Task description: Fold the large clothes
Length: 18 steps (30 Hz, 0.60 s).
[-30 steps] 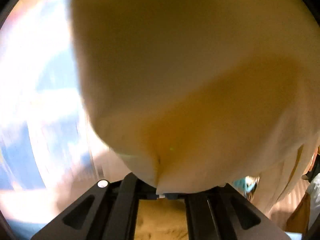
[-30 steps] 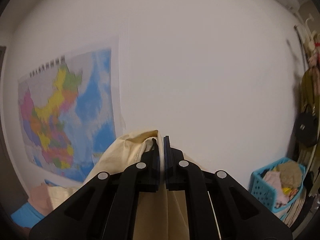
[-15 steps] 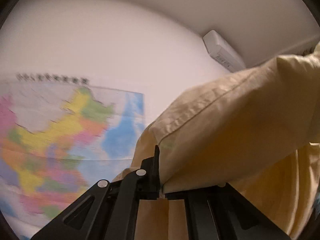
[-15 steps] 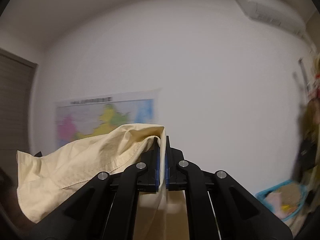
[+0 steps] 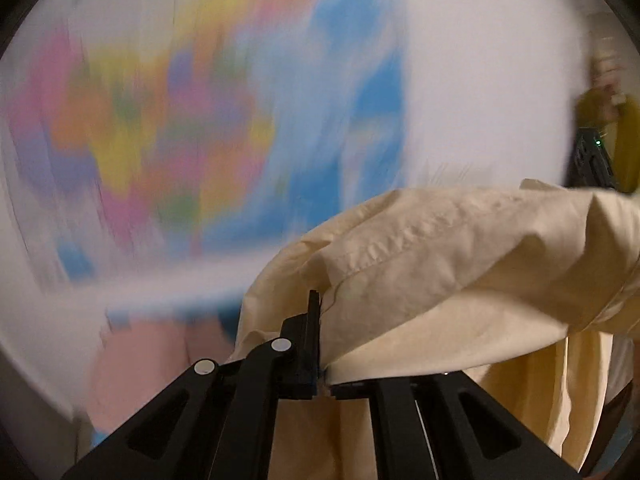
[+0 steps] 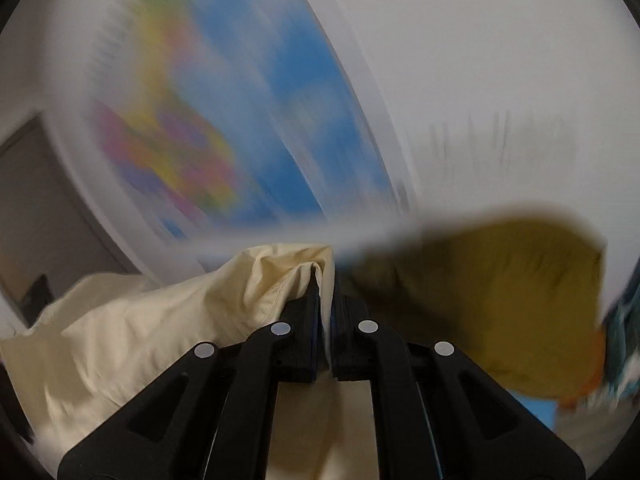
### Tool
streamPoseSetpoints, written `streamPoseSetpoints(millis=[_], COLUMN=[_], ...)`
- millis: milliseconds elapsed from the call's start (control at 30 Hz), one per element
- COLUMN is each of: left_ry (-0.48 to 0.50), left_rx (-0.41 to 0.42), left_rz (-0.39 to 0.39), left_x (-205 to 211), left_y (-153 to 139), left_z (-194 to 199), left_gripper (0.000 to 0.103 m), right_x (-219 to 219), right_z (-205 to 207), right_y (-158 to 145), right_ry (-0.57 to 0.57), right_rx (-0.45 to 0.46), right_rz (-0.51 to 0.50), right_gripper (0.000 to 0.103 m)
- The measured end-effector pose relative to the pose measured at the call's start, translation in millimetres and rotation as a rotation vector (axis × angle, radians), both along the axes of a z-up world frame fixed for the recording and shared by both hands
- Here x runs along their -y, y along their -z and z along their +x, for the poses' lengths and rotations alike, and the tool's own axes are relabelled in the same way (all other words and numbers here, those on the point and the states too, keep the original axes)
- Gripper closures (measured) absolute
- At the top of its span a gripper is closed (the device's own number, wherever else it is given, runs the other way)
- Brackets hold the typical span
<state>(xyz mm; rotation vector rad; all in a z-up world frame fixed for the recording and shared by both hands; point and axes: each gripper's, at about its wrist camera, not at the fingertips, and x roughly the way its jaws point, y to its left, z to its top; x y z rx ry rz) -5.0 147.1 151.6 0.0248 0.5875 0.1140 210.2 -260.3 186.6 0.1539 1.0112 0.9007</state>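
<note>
Background: white wall [image 5: 480,60] fills both my views, with a colourful map [image 5: 200,120] pinned to it, badly smeared by motion blur.
Map in right view: it [image 6: 240,120] runs from 10 o'clock towards the centre, also smeared.
Door: I see a brown panel [image 6: 36,200] at 9 o'clock in my right view.
Left tongs [image 5: 320,344]: pressed together on a hemmed edge of the cream cloth [image 5: 440,264]; the far finger is covered by fabric.
Cloth from left tongs: it bulges up from the tips and spreads towards 3 o'clock, then hangs down at 4 o'clock.
Right tongs [image 6: 328,320]: clamped on a fold of the same cloth [image 6: 160,320], a thin strip of it showing between the tips.
Cloth from right tongs: it drapes away towards 8 o'clock and hangs below between the arms.
Mustard fabric [image 6: 500,300]: a blurred shape at 3 to 4 o'clock of the right tongs; I cannot tell what it is.
Pink pile [image 5: 140,360]: at 7 o'clock in my left view, too blurred to name.
</note>
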Motion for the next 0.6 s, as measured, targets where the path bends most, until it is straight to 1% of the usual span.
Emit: streamPoseSetpoints(millis=[33,67,100,133,167,200,233,267,333,367,400,433,467,500,533,567,600], left_ry=[-0.058,-0.095,-0.119,-0.144,-0.153,-0.170,-0.164,-0.147,-0.122,-0.104,-0.083,-0.057,-0.004,0.031,0.080,0.120,0.172], left_rx=[-0.076,-0.153,-0.202,-0.268,-0.301,-0.328,-0.341,-0.356,-0.369,-0.366,-0.345,-0.316,-0.279,-0.261,-0.231,-0.206,-0.180], left_rz=[0.004,0.010,0.000,-0.041,-0.072,-0.101,-0.124,-0.167,-0.233,-0.237,-0.228,-0.220,-0.204,-0.198,-0.187,-0.178,-0.165], left_x=[-13,-25,-35,-50,-61,-72,-84,-93,-107,-109,-111,-107,-97,-93,-85,-79,-69], left_y=[35,67,89,116,126,138,136,139,138,136,129,121,109,107,101,98,96], left_z=[26,52,68,85,97,109,117,122,126,125,119,109,93,87,75,68,58], left_gripper=[0.101,0.101,0.100,0.100,0.100,0.100,0.099,0.098,0.091,0.088,0.080,0.077,0.074,0.062,0.059,0.056,0.047], right_x=[-13,-27,-42,-47,-53,-56,-58,-58,-54,-52,-51,-51,-55,-58,-65,-72,-72], right_z=[11,22,33,39,44,46,46,45,38,27,12,4,-16,-26,-50,-72,-86], right_y=[29,63,98,115,133,139,139,135,115,97,76,63,48,44,36,36,41], right_ry=[0.024,0.032,0.042,0.057,0.073,0.089,0.110,0.108,0.131,0.127,0.109,0.085,0.018,-0.044,-0.135,-0.208,-0.253], right_rx=[-0.052,-0.103,-0.144,-0.181,-0.207,-0.188,-0.145,-0.115,-0.022,0.057,0.138,0.190,0.229,0.241,0.260,0.262,0.253], right_rz=[-0.026,-0.088,-0.157,-0.164,-0.201,-0.245,-0.282,-0.290,-0.333,-0.346,-0.341,-0.335,-0.320,-0.305,-0.278,-0.284,-0.303], right_gripper=[0.099,0.099,0.098,0.096,0.087,0.080,0.073,0.069,0.056,0.052,0.048,0.043,0.041,0.038,0.028,0.022,0.023])
